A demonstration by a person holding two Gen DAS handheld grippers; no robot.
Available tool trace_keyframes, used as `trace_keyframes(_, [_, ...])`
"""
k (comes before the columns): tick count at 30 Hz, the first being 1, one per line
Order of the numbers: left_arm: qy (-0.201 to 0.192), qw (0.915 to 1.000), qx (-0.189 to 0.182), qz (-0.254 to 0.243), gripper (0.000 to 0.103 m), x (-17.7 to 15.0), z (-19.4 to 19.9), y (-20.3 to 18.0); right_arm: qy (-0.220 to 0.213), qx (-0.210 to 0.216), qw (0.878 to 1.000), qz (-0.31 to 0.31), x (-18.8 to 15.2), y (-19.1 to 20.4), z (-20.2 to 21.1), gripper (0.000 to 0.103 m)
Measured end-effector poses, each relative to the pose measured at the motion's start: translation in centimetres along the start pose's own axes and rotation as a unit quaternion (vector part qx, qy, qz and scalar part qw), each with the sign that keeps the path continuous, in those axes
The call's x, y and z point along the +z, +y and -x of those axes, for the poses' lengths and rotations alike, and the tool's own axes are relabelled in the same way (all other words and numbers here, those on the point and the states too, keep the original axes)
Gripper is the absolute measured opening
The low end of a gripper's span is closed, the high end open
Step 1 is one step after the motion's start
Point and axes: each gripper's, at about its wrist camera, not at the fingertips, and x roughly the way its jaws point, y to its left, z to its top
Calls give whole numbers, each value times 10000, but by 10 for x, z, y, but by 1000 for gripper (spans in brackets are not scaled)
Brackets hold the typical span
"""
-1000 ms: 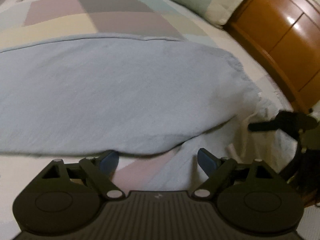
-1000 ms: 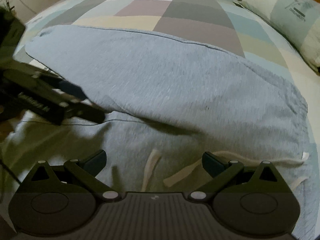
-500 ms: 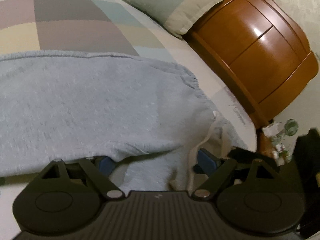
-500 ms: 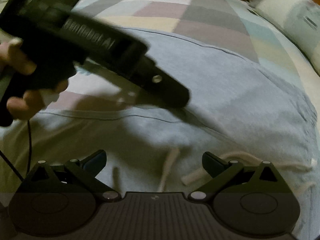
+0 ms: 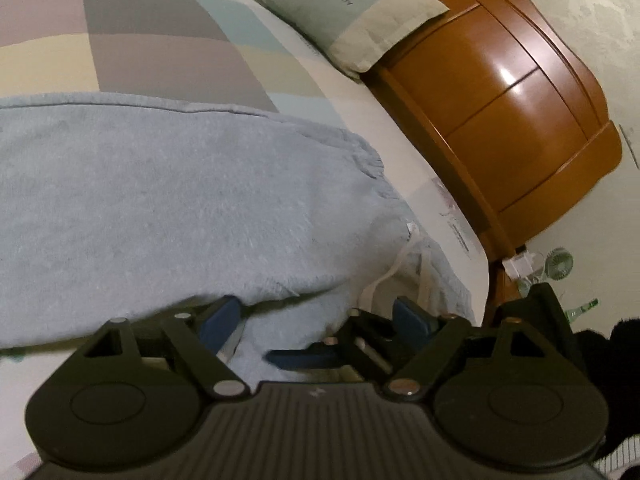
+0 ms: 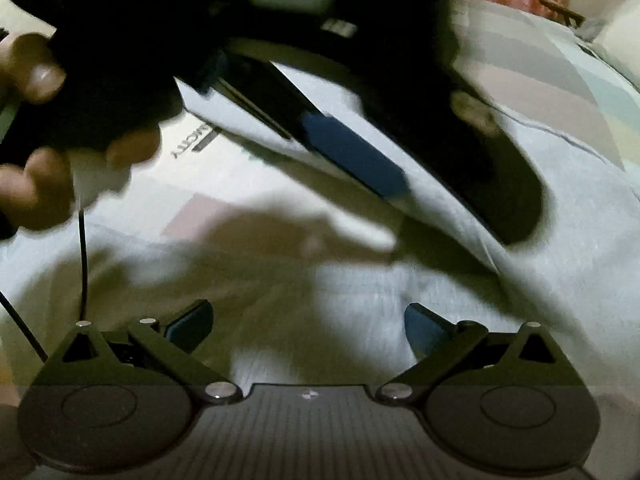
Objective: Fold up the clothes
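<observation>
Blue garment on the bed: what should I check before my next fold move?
1. Fingers of left gripper open, empty: ok.
2. Fingers of right gripper open, empty: ok.
3. The blue garment spread on the bed: ok.
4. The drawstring tucked away: not ok, it lies loose at the waistband.
5. Grippers clear of each other: not ok, they cross closely.
6. Right wrist view sharp: not ok, blurred.
</observation>
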Motion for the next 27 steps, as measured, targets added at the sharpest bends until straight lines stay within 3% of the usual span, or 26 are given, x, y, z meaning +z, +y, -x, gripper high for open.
trace_keyframes(3, [79, 9996, 116, -257, 83, -2, 12, -5, 180, -123, 9994, -283, -15, -5, 17, 103])
trace_keyframes(7, [-115, 9980, 276, -560, 87, 0, 25, -8, 34, -585, 9967, -562, -21, -25, 46, 103])
trace_keyframes(15, [-50, 9878, 1384, -708, 86, -4, -17, 25, -650, -1536, 9799, -1092, 5, -72, 36, 103])
trace_keyframes(20, [144, 9800, 1777, -880, 86, -20, -16, 37, 133, -1579, 9766, -1454, -8, -94, 5, 103])
trace_keyframes(22, [181, 9773, 1870, -978, 86, -17, -8, 34, 138, -1583, 9797, -1220, -9, -88, 13, 103])
trace_keyframes(24, [-25, 9751, 1968, -1023, 87, -13, 3, 37, -23, -1501, 9800, -1302, -5, -90, 24, 103])
trace_keyframes(27, [-271, 9673, 2393, -800, 87, -1, 12, 56, -319, -1573, 9756, -1497, 5, -96, 31, 103])
